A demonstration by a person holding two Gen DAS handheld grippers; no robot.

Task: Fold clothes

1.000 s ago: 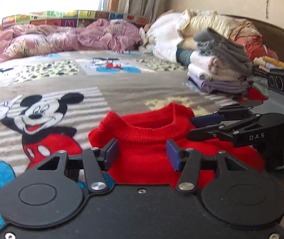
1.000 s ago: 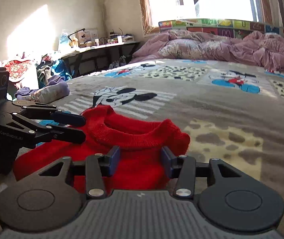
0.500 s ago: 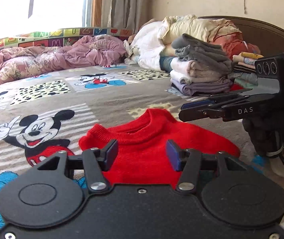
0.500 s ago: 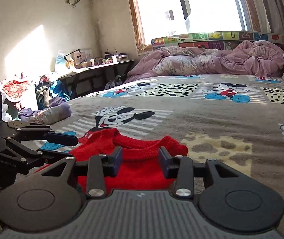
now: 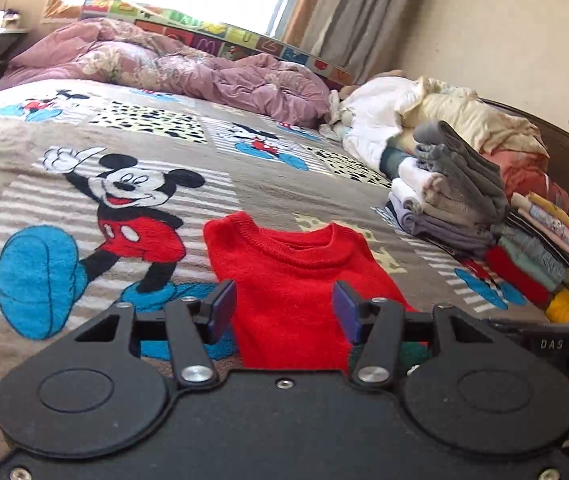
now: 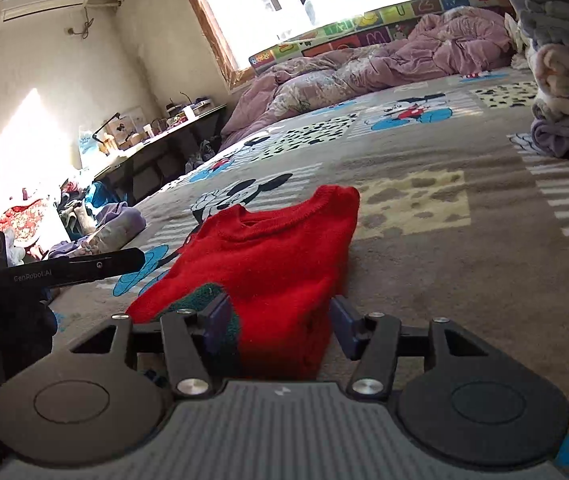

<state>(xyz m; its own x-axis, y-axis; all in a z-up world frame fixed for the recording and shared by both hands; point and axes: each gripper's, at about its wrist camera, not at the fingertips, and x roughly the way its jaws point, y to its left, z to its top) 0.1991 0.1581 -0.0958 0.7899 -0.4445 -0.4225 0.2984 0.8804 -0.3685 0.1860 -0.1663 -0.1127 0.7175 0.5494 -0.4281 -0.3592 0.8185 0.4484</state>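
Lying flat on the Mickey Mouse blanket [image 5: 84,152] near the bed's front edge, the folded red sweater [image 5: 296,280] had its ribbed neckline turned away from both cameras, and a patch of dark green knit showed at its near hem. The left gripper [image 5: 284,310] hung just above that hem with its jaws spread wide, grasping nothing. The right gripper [image 6: 280,320] sat likewise over the sweater's near edge, its jaws released and empty, its blue pads [image 6: 342,322] clear of the cloth. A stack of folded clothes [image 5: 456,196] stood toward the bed's right edge, and a rumpled pink duvet [image 5: 172,68] lay along the far edge under the window.
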